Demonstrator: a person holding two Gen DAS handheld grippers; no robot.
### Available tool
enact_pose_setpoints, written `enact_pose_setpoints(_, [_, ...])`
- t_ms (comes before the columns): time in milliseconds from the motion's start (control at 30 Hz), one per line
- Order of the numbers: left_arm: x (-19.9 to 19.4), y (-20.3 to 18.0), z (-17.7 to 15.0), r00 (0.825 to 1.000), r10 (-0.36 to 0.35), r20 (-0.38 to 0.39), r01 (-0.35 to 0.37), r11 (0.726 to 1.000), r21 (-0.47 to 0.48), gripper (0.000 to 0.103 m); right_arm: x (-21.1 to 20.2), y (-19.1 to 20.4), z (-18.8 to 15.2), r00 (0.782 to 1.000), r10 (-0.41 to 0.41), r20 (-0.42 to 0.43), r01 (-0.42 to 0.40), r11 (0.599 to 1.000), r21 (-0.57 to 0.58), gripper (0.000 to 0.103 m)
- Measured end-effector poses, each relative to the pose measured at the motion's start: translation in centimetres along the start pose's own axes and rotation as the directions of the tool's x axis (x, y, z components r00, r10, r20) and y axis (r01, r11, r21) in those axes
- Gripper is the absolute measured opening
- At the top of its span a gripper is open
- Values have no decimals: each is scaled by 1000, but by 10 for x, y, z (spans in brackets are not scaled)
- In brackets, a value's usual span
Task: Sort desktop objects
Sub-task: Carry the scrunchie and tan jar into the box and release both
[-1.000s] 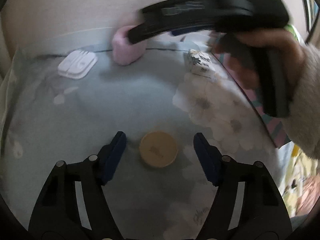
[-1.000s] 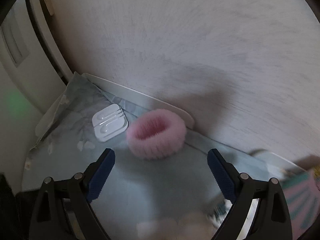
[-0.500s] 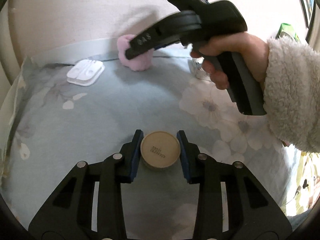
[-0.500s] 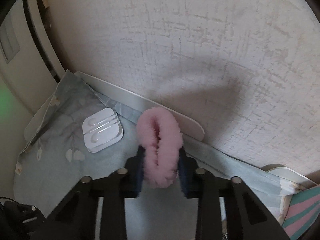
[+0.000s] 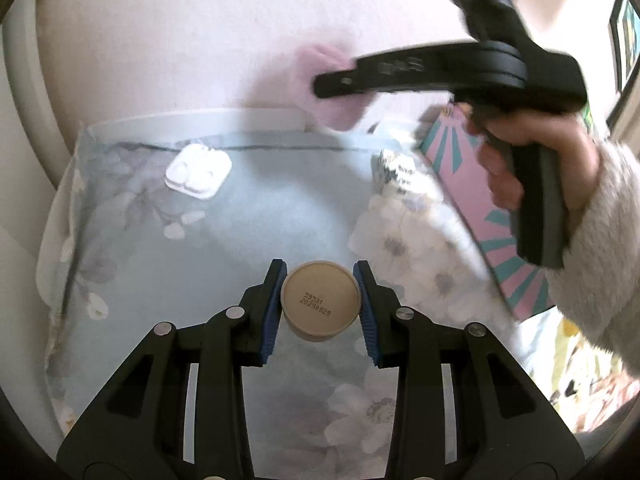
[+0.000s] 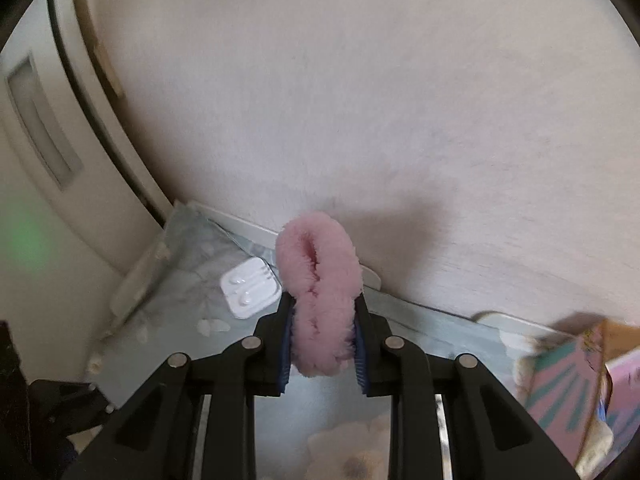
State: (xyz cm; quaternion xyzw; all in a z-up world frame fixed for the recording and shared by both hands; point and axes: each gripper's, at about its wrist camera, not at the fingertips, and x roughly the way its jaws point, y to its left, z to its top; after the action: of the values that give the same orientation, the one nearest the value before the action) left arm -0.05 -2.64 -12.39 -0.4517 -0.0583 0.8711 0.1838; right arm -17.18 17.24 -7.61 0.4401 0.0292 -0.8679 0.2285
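Both tools gripping, lifted off the desk.
Left tool clamps the jar; right tool squeezes the scrunchie.

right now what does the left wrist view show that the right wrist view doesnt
Only the left wrist view: the left tongs shut on a round tan tin, a small printed box, and the hand holding the right tool.
Only the right wrist view: the right tongs squeezing the pink fluffy ring flat.
Both: the white earphone case, the floral cloth, the pink and teal box, the wall.
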Motion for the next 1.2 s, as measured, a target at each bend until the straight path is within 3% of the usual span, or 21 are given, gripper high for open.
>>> enact_pose_setpoints(233, [-26,-16,49,999,-41,31,41,999,23,31,-63,-14,-8,999,-34,21,32,995,92,23])
enact_pose_setpoints(333, [-23,-28,75,995,-100,27,98,994,52,31,-86,-23,-14,996,-81,32,78,991,105,23])
enact_pose_setpoints(500, [-20,-60,121,979,-203,33,198,973,116,31,-130,-53,-24,983,-175,59,163,971,174,23])
enact_pose_setpoints(667, [-5,-105,159,964,-264,19,255,944,209,31,-166,-79,-41,962,-263,70,238,938,252,23])
enact_pose_setpoints(1000, [49,-197,195,934,-340,-109,356,865,354,31,-208,-121,-96,918,-395,37,340,832,438,23])
enact_pose_setpoints(1200, [107,-251,193,914,-335,-227,402,822,405,31,-205,-141,-134,913,-406,-34,363,774,519,23])
